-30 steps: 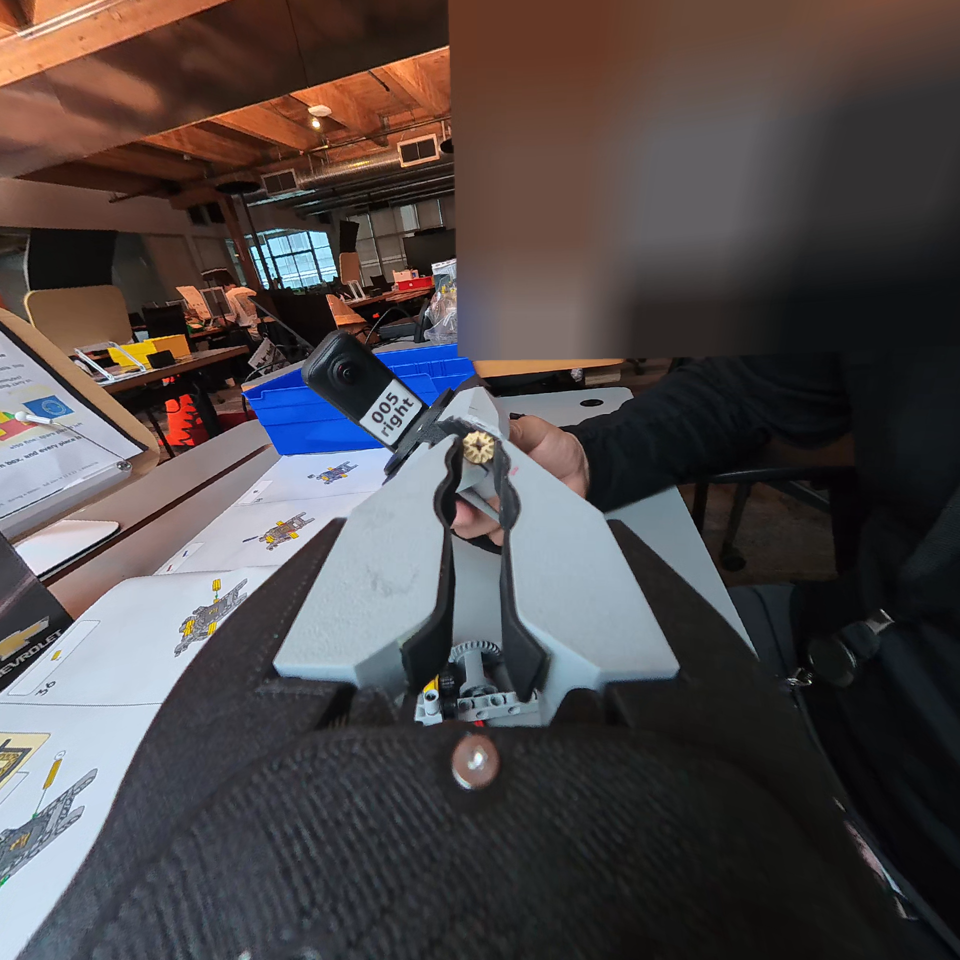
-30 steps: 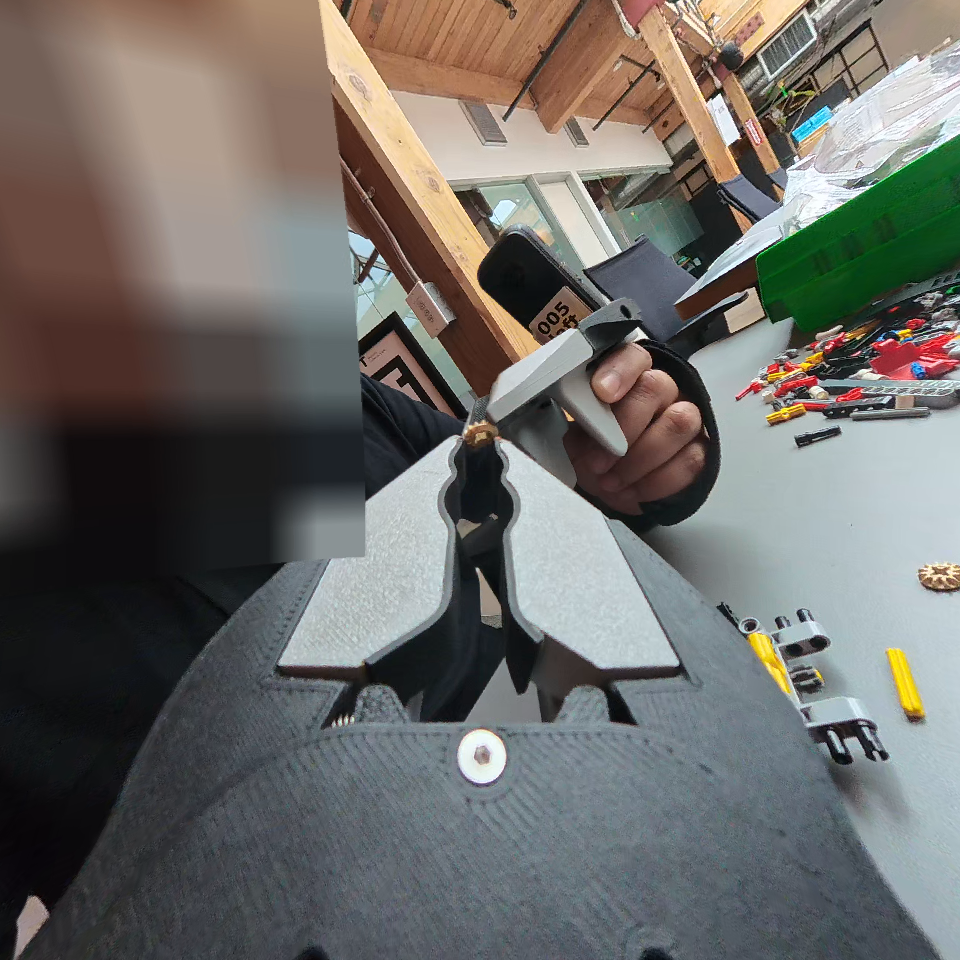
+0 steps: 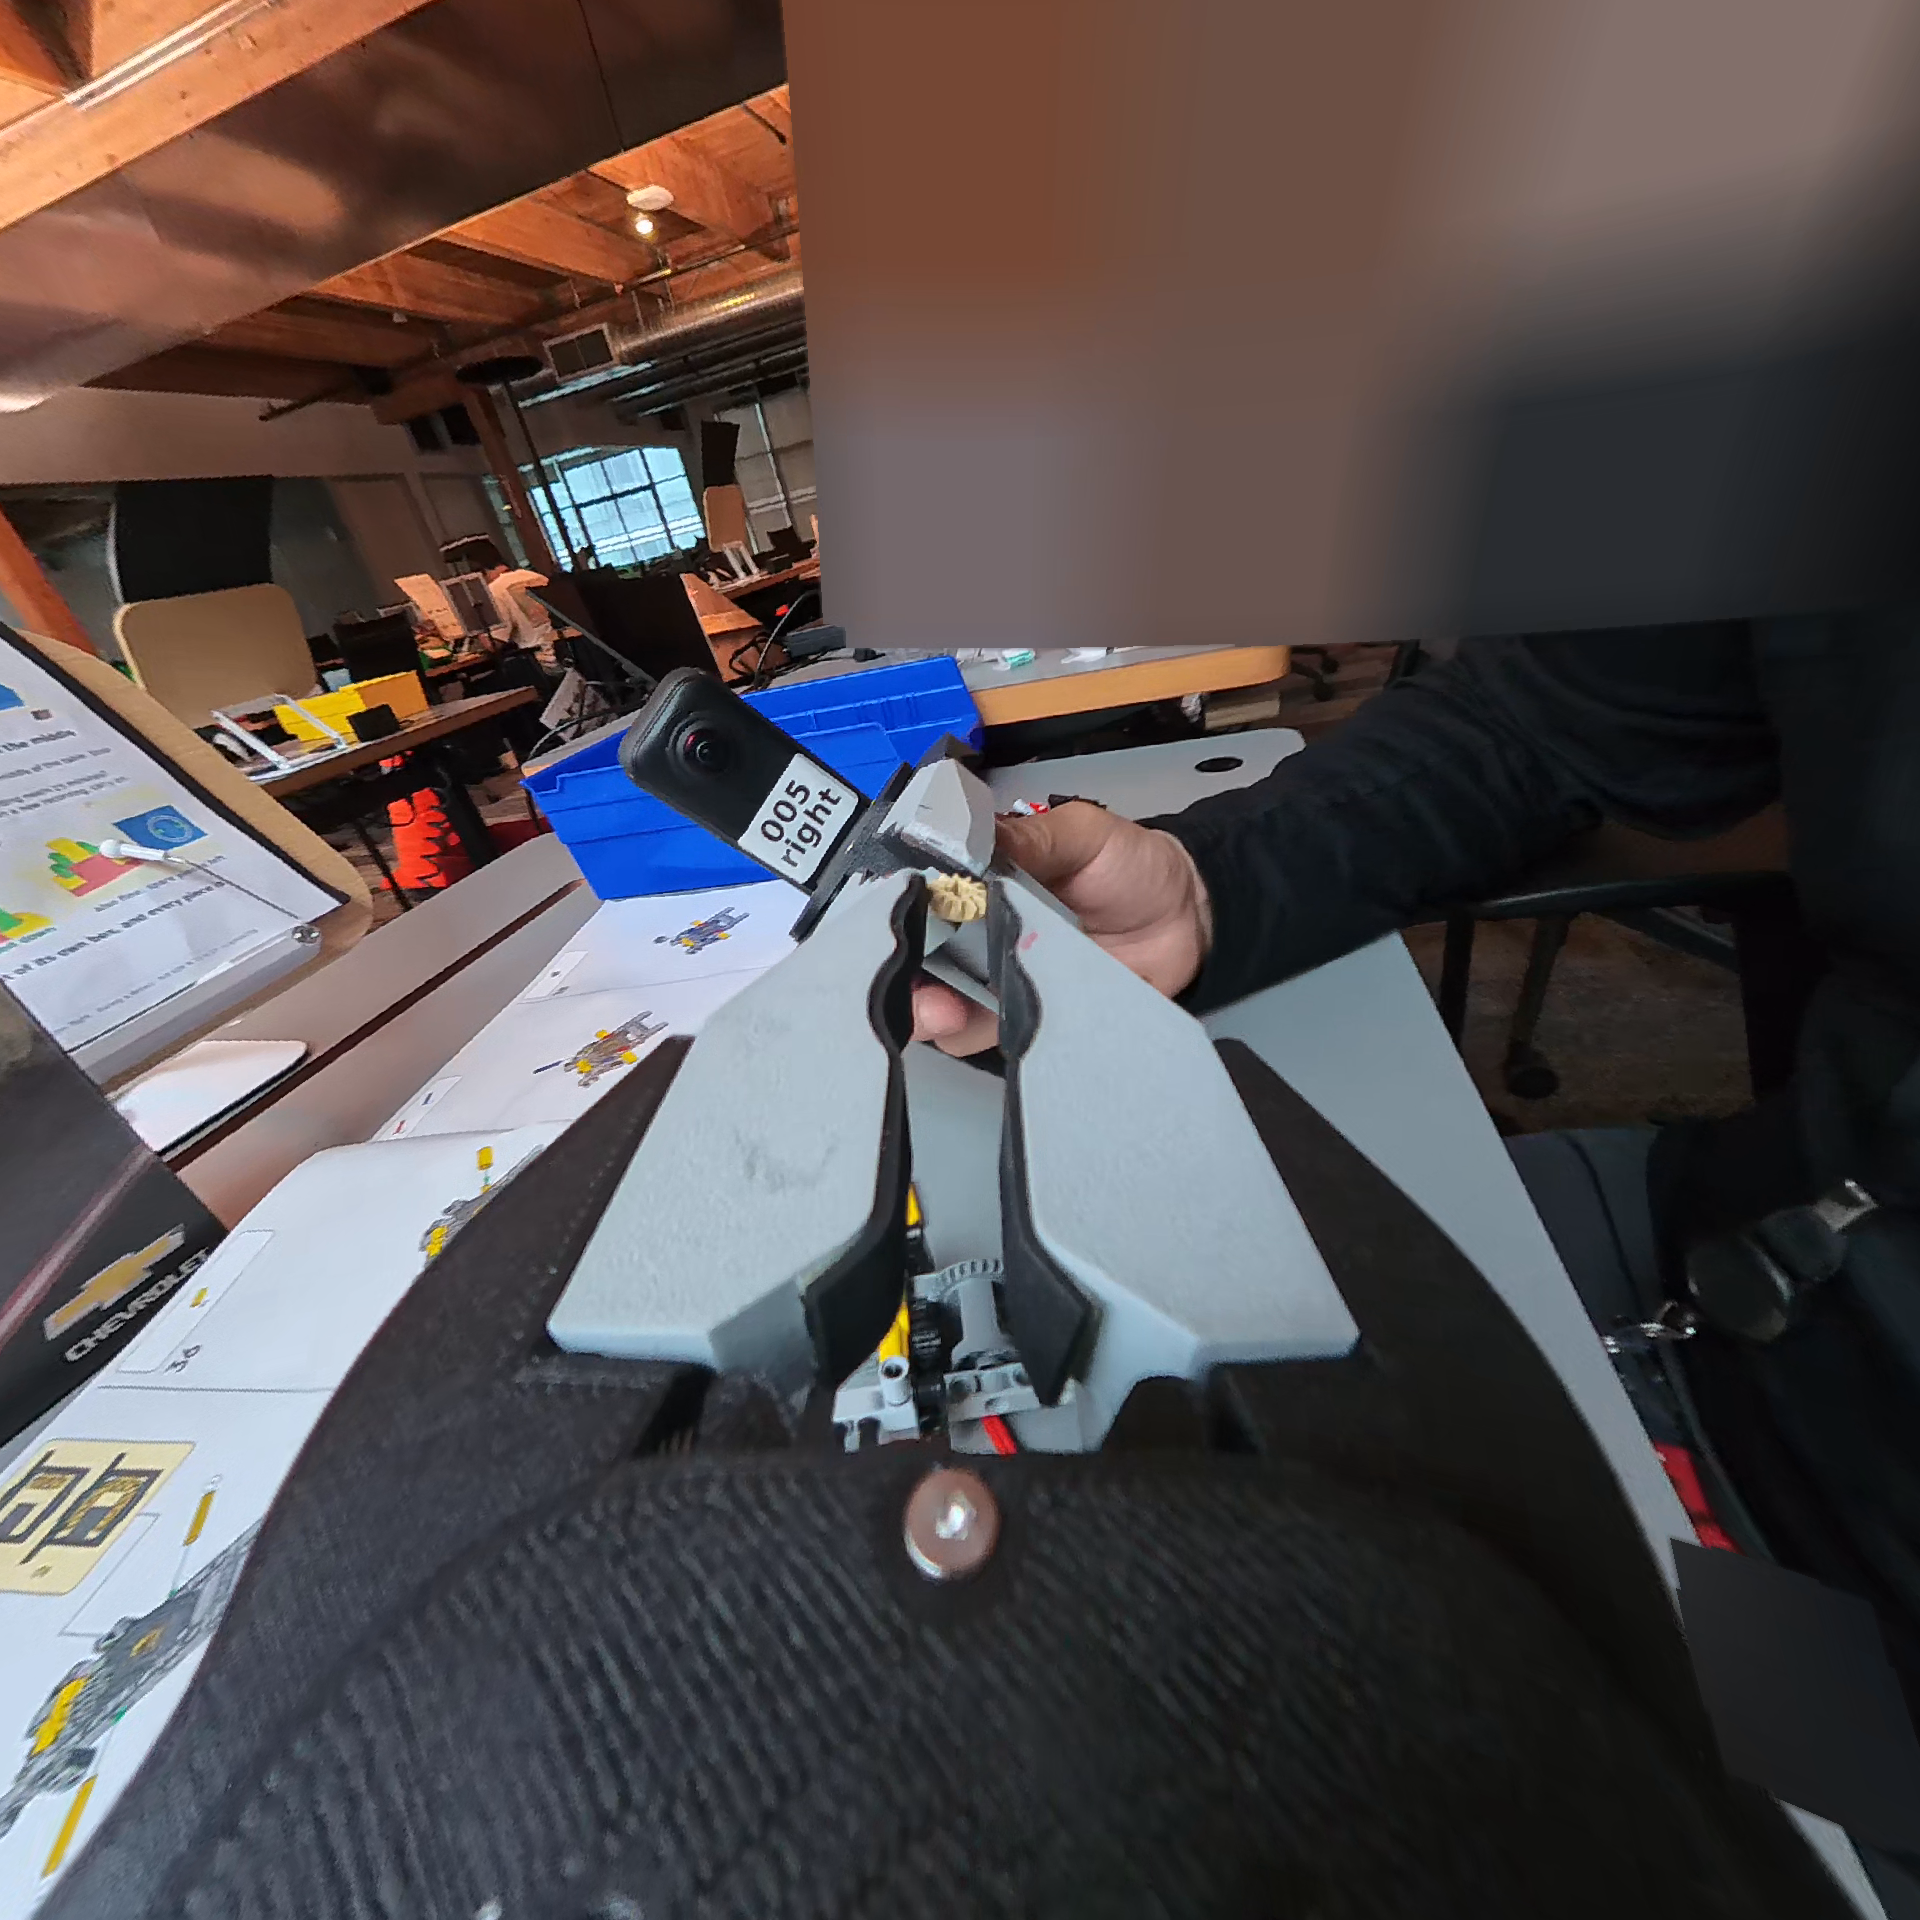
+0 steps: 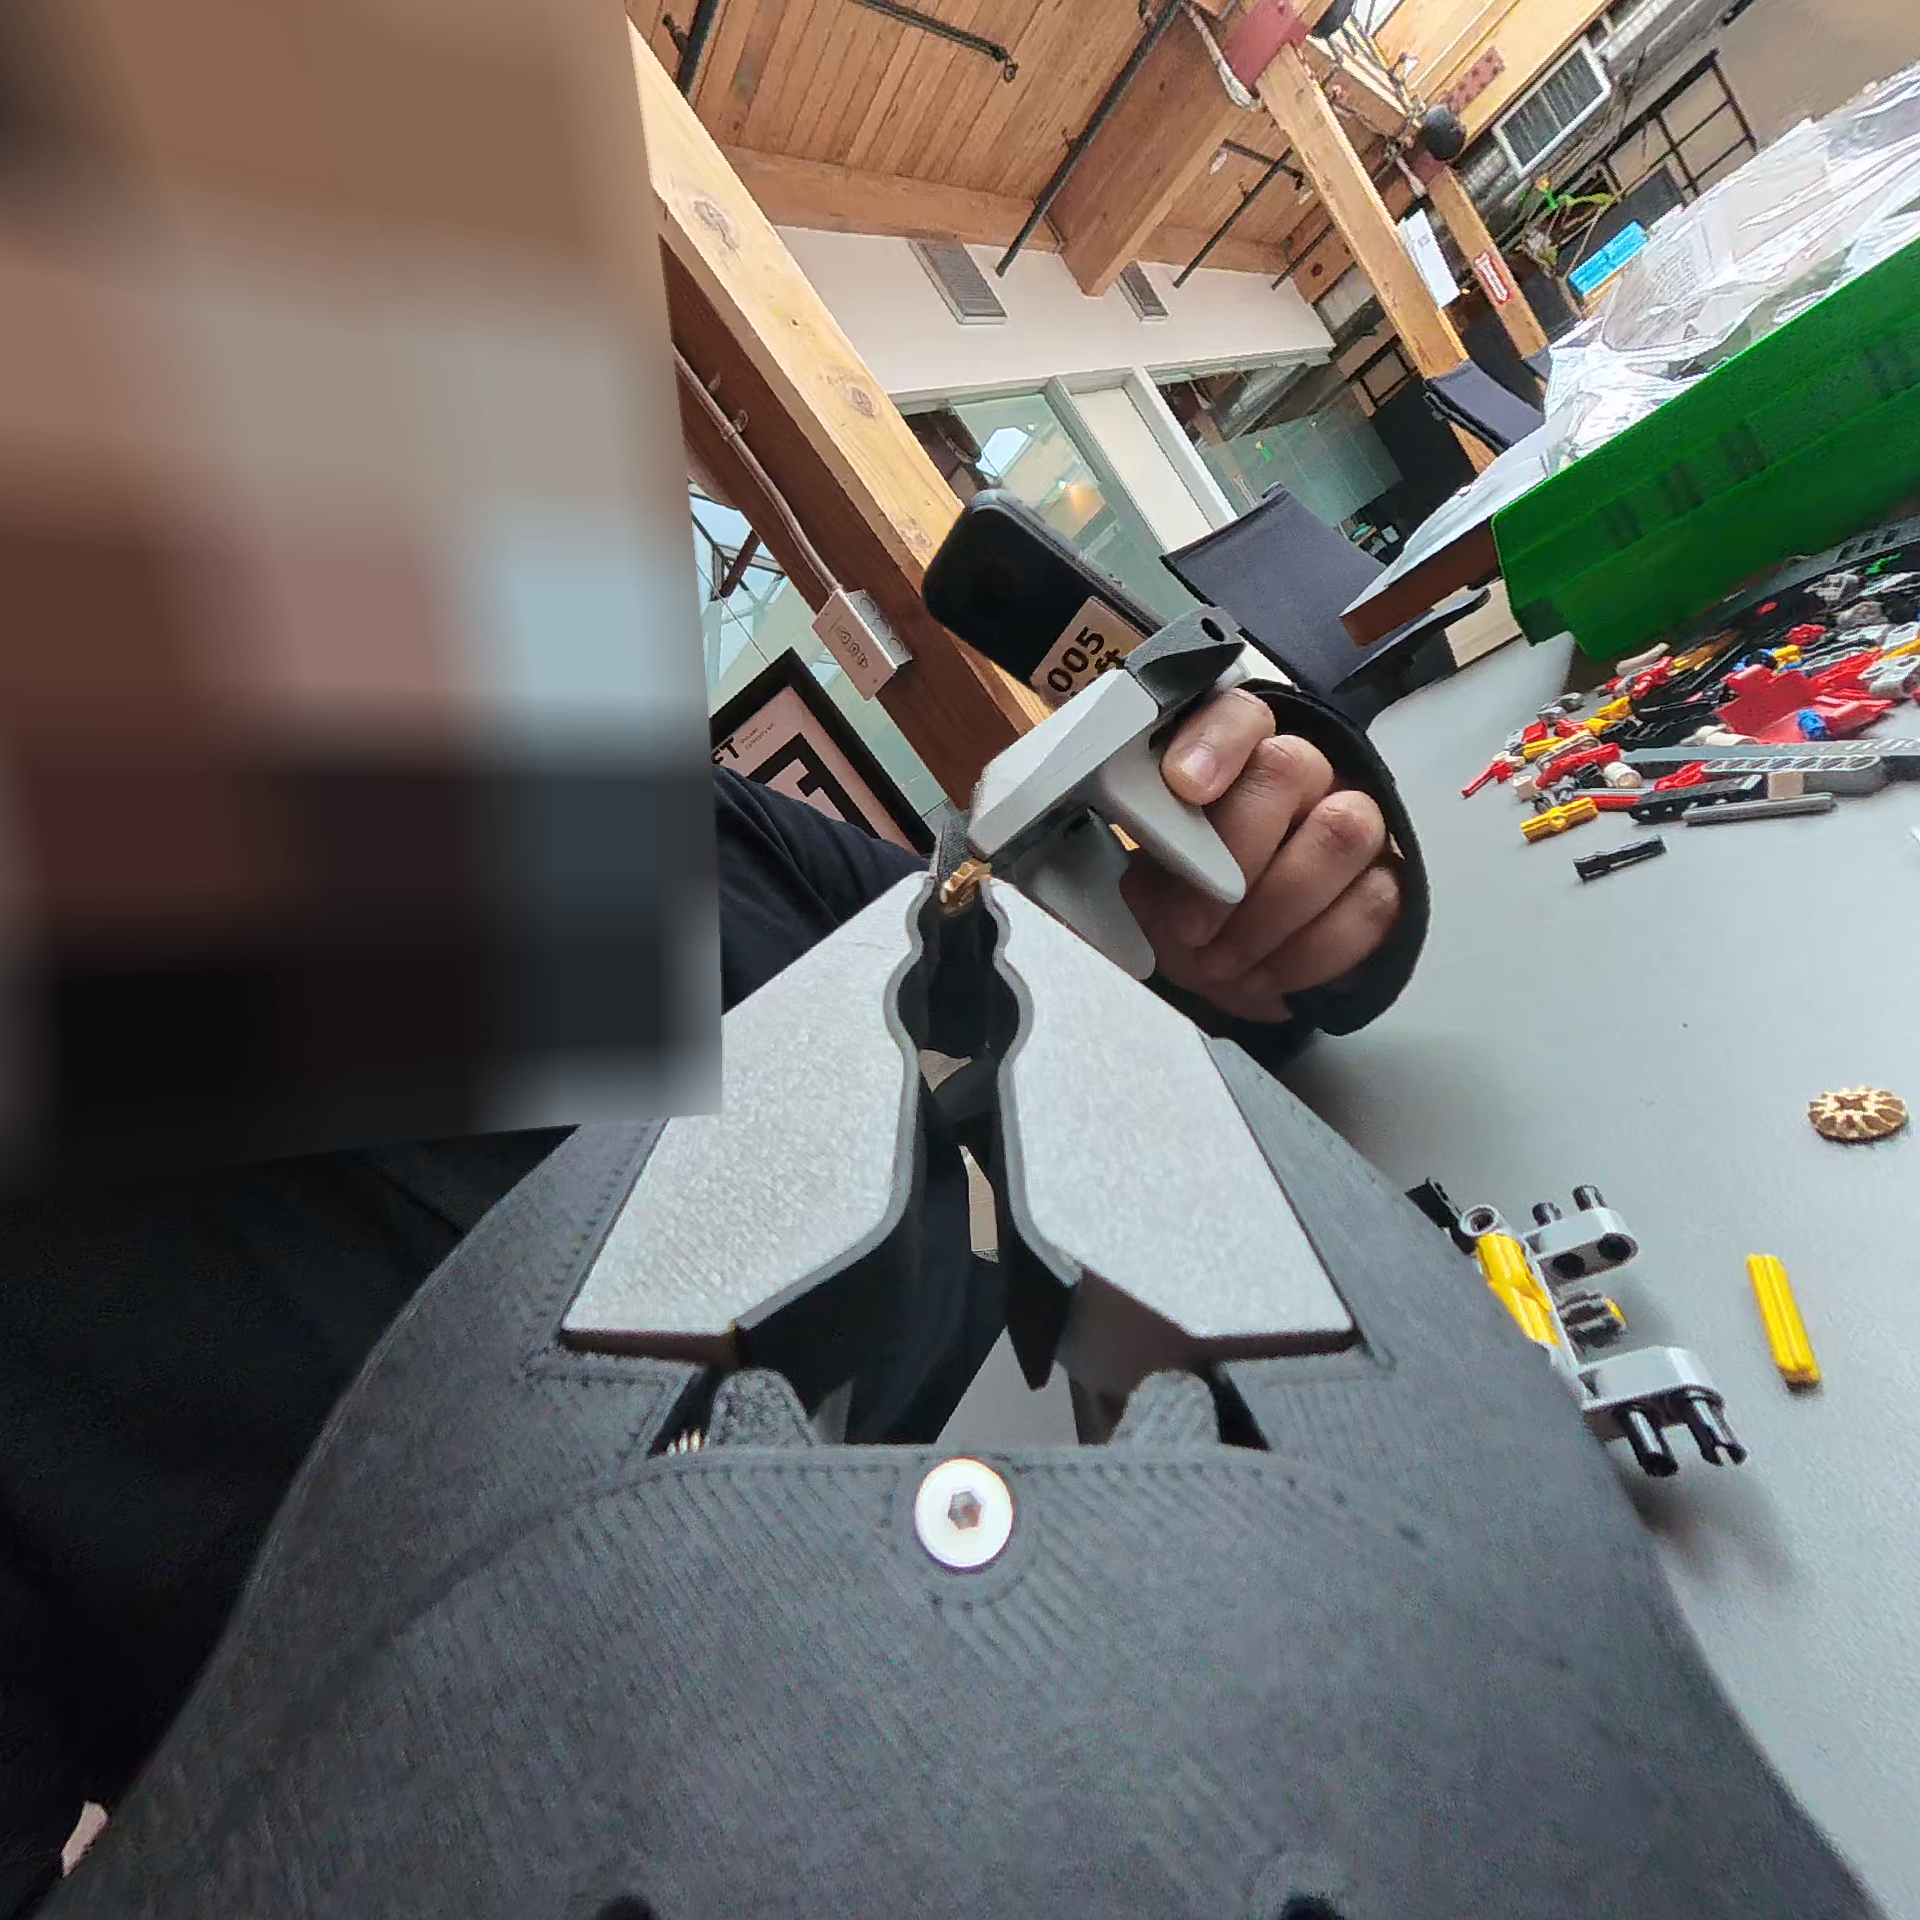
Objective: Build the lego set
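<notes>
Pinches small gear [image 4: 958, 881] in right gripper [image 4: 958, 902], with left gripper [image 3: 951, 914] spread around it; seems early, most pieces [image 4: 1756, 717] loose beyond fingertips.

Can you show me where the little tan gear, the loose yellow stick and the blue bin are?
little tan gear [image 3: 948, 896], left wrist view, on its toothed face.
loose yellow stick [image 4: 1783, 1320], right wrist view, on the middle of its length.
blue bin [image 3: 665, 831], left wrist view, on its front wall.
</notes>
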### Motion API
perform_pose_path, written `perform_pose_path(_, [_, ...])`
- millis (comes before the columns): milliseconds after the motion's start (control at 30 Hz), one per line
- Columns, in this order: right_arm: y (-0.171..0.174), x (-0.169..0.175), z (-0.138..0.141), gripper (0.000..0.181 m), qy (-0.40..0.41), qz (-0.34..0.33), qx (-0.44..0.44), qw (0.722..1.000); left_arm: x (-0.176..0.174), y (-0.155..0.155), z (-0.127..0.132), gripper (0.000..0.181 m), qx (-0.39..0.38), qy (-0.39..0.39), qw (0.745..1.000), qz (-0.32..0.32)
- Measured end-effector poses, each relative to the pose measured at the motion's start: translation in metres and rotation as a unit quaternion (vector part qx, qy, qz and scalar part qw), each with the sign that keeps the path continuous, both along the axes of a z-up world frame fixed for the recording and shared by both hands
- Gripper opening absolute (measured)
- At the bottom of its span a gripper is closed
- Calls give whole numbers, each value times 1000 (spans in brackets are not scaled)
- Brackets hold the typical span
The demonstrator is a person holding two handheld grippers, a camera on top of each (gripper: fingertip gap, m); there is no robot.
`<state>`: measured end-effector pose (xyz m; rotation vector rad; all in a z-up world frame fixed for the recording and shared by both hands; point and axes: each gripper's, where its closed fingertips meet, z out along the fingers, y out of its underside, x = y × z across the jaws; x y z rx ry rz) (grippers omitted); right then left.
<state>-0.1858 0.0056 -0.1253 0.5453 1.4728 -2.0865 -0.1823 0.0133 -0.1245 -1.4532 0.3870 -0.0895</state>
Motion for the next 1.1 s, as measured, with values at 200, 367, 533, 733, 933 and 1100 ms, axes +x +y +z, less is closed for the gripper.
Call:
perform_pose_path(200, [2,-5,-5,2,-12,-12,12,1000,-5,2,-5,8,-11,25,999,24])
perform_pose_path(367, [2,-7,-9,2,-6,-24,32,999,-6,3,-10,8,-17,50,998,37])
perform_pose_path(533, [3,-12,-18,2,-6,-42,65,997,-12,5,-19,8,-32,109,991,73])
perform_pose_path(733, [4,-17,-24,0,-8,-60,88,994,-16,7,-25,8,-42,143,984,100])
perform_pose_path(933, [6,-26,-40,0,-15,-95,144,985,-26,10,-40,8,-70,202,967,141])
perform_pose_path(1100, [8,-32,-53,0,-10,-128,203,971,-32,13,-54,9,-101,250,948,171])
